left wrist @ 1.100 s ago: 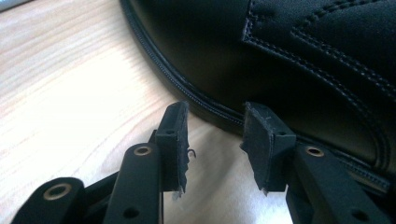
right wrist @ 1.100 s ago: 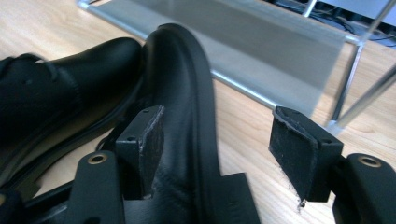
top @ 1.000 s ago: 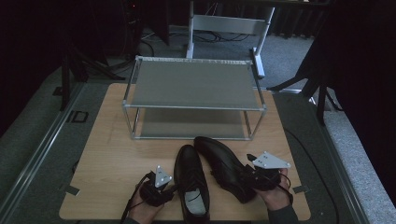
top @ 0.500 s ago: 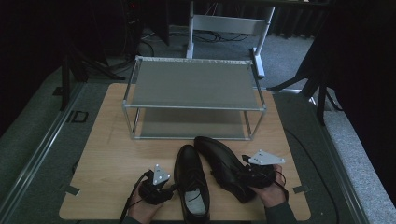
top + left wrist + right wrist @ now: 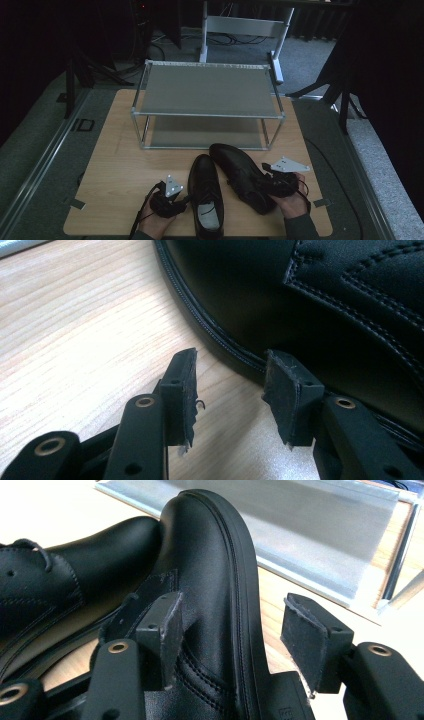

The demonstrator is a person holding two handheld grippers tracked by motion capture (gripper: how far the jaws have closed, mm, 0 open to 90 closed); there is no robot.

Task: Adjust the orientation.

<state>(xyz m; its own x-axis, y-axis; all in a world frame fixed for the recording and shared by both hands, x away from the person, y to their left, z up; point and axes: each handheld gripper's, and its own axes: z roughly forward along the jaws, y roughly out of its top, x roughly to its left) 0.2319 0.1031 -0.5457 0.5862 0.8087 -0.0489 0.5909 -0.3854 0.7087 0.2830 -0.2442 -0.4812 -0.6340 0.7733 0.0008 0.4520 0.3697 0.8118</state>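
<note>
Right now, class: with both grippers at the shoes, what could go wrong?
1. The right gripper straddles the tilted right shoe at its heel; its jaws have just been closing, one pad not yet touching, so the shoe may slip or roll.
2. The left gripper stands open beside the left shoe, holding nothing; closing there could miss it.

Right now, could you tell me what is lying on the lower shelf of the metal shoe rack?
The visible front strip of the lower shelf of the metal shoe rack is bare grey. The top shelf covers its rear part, so anything there is hidden. Both black shoes lie on the table.
</note>
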